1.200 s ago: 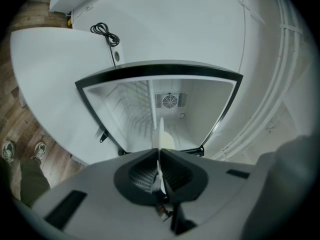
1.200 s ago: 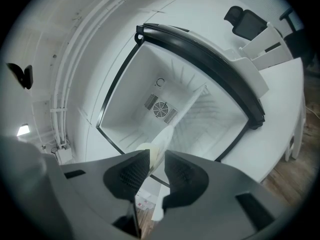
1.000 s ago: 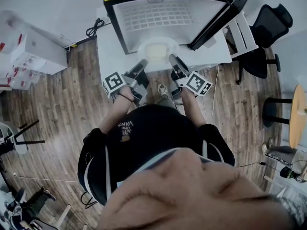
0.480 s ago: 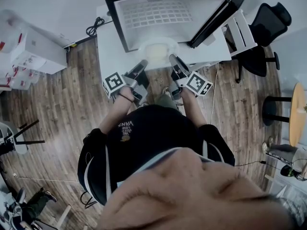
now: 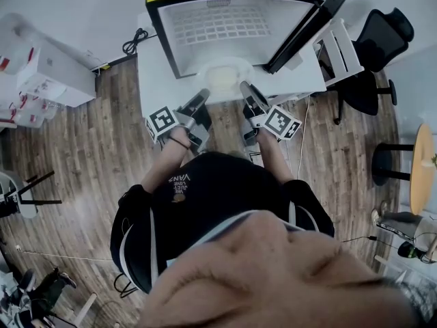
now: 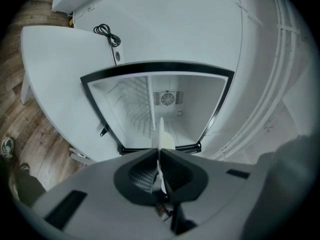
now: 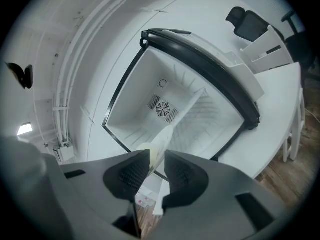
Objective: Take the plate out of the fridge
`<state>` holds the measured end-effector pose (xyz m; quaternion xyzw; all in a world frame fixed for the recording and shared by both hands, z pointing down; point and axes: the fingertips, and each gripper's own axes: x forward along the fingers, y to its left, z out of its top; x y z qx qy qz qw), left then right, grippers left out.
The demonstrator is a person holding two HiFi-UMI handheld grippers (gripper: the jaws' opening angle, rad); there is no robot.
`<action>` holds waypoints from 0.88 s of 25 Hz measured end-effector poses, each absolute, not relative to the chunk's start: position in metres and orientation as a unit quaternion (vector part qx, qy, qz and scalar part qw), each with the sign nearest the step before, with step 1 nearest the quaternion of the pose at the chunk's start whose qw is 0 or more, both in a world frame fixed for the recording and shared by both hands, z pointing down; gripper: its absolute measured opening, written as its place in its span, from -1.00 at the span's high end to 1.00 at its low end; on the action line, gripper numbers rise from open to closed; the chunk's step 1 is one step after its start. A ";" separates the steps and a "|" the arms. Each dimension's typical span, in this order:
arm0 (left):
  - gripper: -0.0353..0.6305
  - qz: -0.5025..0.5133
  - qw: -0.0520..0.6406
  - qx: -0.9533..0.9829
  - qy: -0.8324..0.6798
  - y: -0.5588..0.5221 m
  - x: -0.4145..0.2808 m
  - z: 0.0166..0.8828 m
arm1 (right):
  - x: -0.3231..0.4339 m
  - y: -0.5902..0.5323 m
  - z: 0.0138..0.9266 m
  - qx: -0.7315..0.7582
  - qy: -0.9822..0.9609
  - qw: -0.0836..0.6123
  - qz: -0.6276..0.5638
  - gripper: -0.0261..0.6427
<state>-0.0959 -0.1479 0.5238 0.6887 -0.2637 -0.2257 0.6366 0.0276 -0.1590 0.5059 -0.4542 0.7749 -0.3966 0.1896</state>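
Head view is showing the whole layout: plate (image 5: pixel 222 74) sitting level at the open front of the fridge (image 5: pixel 232 19), just above the white table (image 5: pixel 300 77), with the left gripper (image 5: pixel 203 96) and right gripper (image 5: pixel 244 87) on opposite sides of its near rim. The gripper views are showing the plate only edge-on, but they are adding the fan (image 6: pixel 168 98) on the fridge's back wall. Left gripper's jaws are pressing nearly together on the thin rim; right gripper's jaws are standing partway apart, pinching the thicker rim filling the gap.
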 end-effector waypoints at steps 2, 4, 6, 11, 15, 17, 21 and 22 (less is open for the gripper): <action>0.81 -0.230 0.633 0.690 -0.266 -0.148 -0.092 0.520 | 0.031 -0.160 0.503 -0.450 0.778 0.189 -0.396 0.62; 0.81 -0.236 0.630 0.690 -0.268 -0.148 -0.088 0.517 | 0.035 -0.161 0.500 -0.446 0.780 0.188 -0.396 0.62; 0.81 -0.240 0.628 0.689 -0.271 -0.147 -0.085 0.515 | 0.038 -0.161 0.499 -0.442 0.782 0.186 -0.397 0.62; 0.81 -0.247 0.627 0.684 -0.279 -0.142 -0.076 0.515 | 0.046 -0.159 0.497 -0.432 0.788 0.182 -0.399 0.63; 0.81 -0.253 0.624 0.685 -0.279 -0.137 -0.069 0.512 | 0.052 -0.156 0.497 -0.428 0.790 0.180 -0.401 0.63; 0.81 -0.252 0.624 0.684 -0.284 -0.135 -0.064 0.514 | 0.058 -0.154 0.497 -0.426 0.790 0.180 -0.402 0.63; 0.81 -0.260 0.623 0.682 -0.281 -0.129 -0.051 0.511 | 0.069 -0.150 0.497 -0.422 0.792 0.178 -0.403 0.63; 0.81 -0.262 0.623 0.681 -0.281 -0.127 -0.052 0.511 | 0.068 -0.148 0.497 -0.421 0.793 0.177 -0.403 0.63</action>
